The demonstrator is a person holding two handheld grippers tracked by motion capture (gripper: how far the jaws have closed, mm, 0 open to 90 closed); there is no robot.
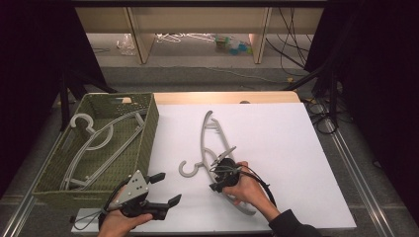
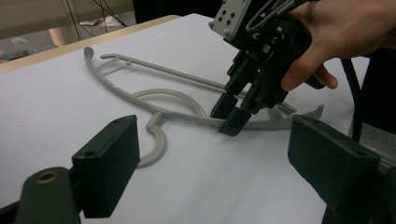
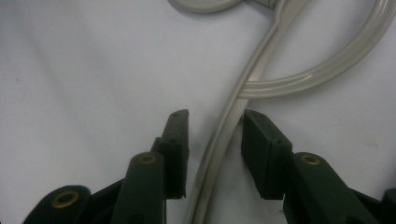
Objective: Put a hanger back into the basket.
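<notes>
- Around the curved arm of the grey hanger (image 3: 219, 140), right tongs (image 3: 212, 149) down at the white counter (image 1: 296, 148), jaws apart with the arm running between them, not yet clamped.
- Down at the near left edge, left tongs (image 1: 165, 190) held off the sheet, jaws wide apart, gripping nothing.
- Step in hand, as a judgement: a grasp on the loose hanger, probably to carry it to the green woven basket (image 1: 148, 128) at the left, where other grey hangers (image 1: 99, 143) already lie.
- Next move calls for closing squarely on the thin arm, then lifting without letting it swing or pivot.
- Hanger itself: pale grey plastic, slim, lying flat mid-counter, hook (image 1: 188, 169) toward the left tongs, one end pointing away, the other under the right hand (image 1: 247, 190).
</notes>
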